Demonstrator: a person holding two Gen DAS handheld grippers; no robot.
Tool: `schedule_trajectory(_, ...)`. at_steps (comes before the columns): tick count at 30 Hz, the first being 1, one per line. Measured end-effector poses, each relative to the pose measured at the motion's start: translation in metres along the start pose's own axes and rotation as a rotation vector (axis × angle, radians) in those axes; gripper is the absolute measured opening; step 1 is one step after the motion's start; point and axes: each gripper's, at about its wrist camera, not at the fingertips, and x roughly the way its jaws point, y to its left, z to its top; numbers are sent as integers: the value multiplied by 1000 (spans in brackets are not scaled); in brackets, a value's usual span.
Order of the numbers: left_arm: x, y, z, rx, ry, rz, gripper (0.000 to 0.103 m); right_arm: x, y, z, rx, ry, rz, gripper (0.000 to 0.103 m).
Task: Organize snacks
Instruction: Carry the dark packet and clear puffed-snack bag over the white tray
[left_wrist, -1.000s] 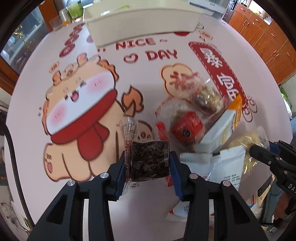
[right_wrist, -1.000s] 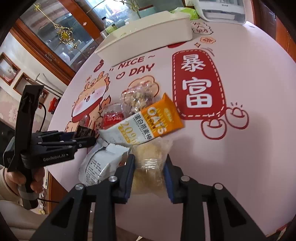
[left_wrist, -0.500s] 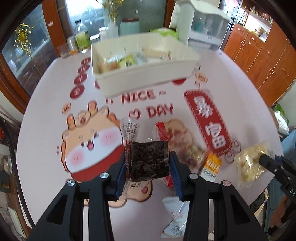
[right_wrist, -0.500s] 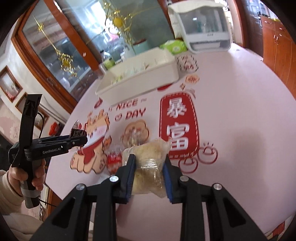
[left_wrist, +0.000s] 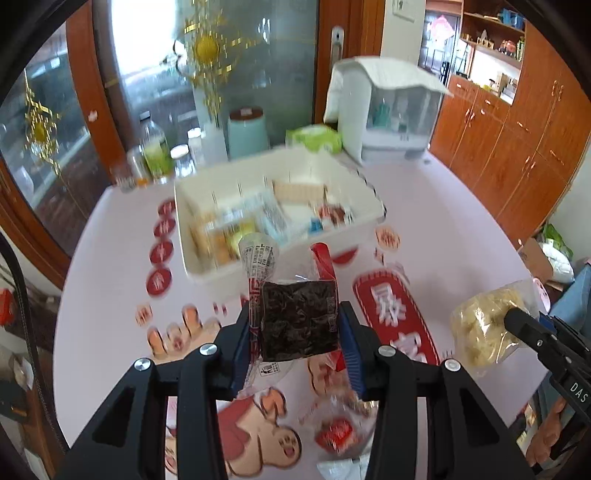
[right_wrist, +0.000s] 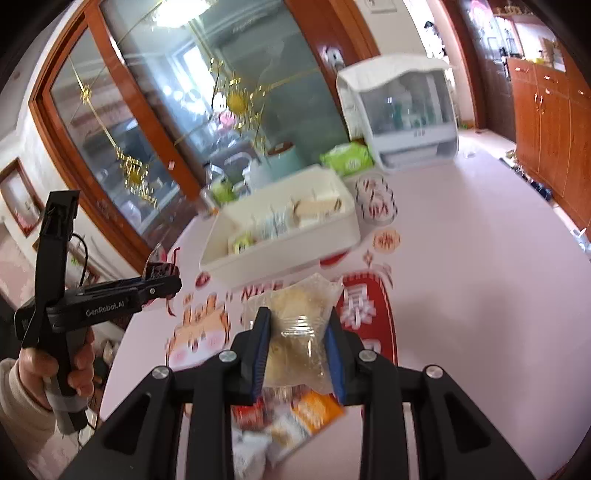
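Observation:
My left gripper (left_wrist: 297, 325) is shut on a clear packet with a dark square snack (left_wrist: 299, 319), held in the air above the table. My right gripper (right_wrist: 297, 332) is shut on a clear bag of pale yellow snack (right_wrist: 299, 325), also lifted. That yellow bag (left_wrist: 480, 328) shows at the right of the left wrist view. The left gripper (right_wrist: 162, 282) with the dark packet appears at the left of the right wrist view. A white bin (left_wrist: 295, 258) holding several snack packets stands beyond both. More packets (right_wrist: 288, 424) lie on the table below the right gripper.
The round table (right_wrist: 480, 295) carries a pink printed cloth. Behind the bin stand a white covered rack (left_wrist: 391, 110), a green pack (left_wrist: 314, 138), a teal jar (left_wrist: 247, 131) and bottles (left_wrist: 155, 151). A hand (right_wrist: 48, 373) grips the left tool. Wooden cabinets (left_wrist: 517, 129) line the right.
Both grippers have risen with their packets and tilted up, so the white bin and the room behind it have come into view. The loose packets have dropped to the bottom of both views.

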Motion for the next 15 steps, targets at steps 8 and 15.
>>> schedule_trajectory(8,-4,5,60,20,-95,34,42,14,15,59,16,-111,-20,28)
schedule_trajectory(15,29,17,99,10,-74,59,42,34,27,101,10,-163,-10,29)
